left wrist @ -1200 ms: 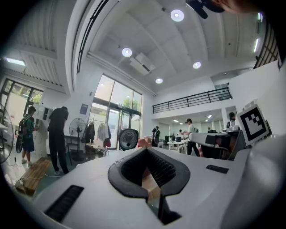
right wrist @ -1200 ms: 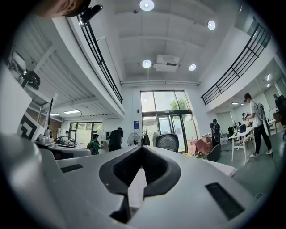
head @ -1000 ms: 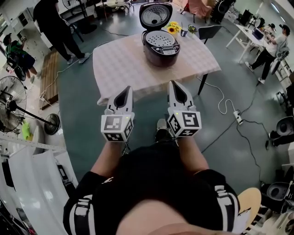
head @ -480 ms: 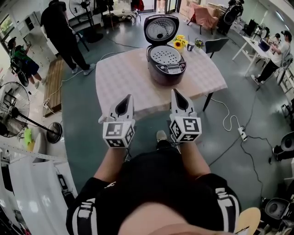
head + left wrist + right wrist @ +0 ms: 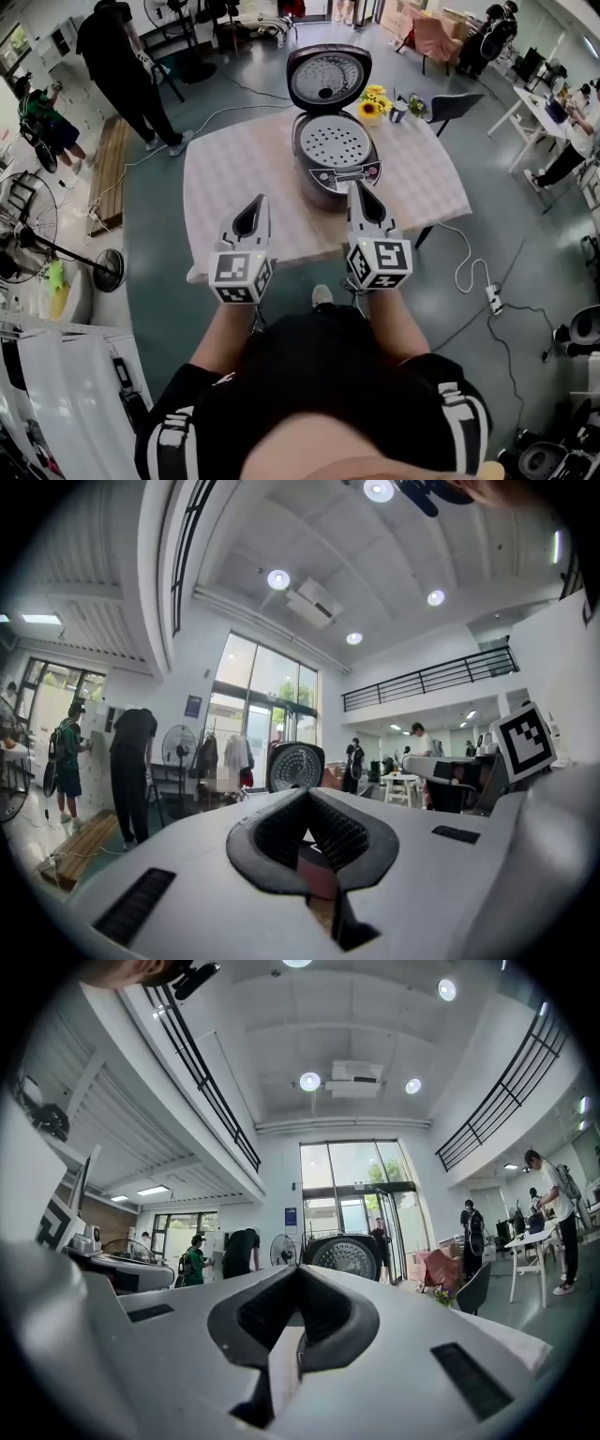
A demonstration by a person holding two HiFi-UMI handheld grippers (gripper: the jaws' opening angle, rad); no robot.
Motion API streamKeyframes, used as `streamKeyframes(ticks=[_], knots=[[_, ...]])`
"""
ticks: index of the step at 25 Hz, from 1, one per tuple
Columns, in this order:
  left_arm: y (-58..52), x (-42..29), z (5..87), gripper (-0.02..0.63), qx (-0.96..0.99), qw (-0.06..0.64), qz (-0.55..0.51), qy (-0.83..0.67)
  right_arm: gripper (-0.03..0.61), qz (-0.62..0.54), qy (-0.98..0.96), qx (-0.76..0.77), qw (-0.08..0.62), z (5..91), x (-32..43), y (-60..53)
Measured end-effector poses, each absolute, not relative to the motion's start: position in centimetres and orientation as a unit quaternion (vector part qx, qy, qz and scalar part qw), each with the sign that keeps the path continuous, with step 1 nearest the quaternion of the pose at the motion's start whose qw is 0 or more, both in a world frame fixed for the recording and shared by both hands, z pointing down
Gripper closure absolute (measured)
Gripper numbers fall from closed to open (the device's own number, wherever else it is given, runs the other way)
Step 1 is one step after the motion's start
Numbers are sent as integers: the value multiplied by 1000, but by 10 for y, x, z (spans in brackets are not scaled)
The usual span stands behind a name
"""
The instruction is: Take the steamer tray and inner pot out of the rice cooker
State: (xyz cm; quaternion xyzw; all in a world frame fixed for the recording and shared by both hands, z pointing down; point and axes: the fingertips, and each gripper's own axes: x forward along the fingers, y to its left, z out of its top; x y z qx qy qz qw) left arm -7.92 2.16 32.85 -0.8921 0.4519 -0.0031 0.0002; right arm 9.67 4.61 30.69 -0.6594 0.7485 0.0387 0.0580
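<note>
**While left tongs (image 5: 252, 201) and right tongs (image 5: 357, 187) are pressed together, rice cooker (image 5: 336, 178) stands open**

Though both are held level at the near edge of the bench (image 5: 234, 169), nothing lies between their jaws. Beyond them the perforated steamer tray (image 5: 332, 142) sits in the cooker's mouth; the inner pot cannot be seen under it. The lid (image 5: 327, 77) stands raised behind, sunflowers (image 5: 373, 101) beside it.

I cannot see the inner pot: the steamer tray (image 5: 333, 145) covers it. My right gripper (image 5: 360, 190) hides part of the rice cooker (image 5: 319, 183).
</note>
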Motion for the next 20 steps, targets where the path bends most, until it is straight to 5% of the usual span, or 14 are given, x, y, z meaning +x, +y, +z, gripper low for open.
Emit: streamKeyframes(ticks=[20], knots=[[-135, 44, 328, 611, -876, -14, -59, 479, 580, -12, 772, -633, 60, 316, 218, -121]])
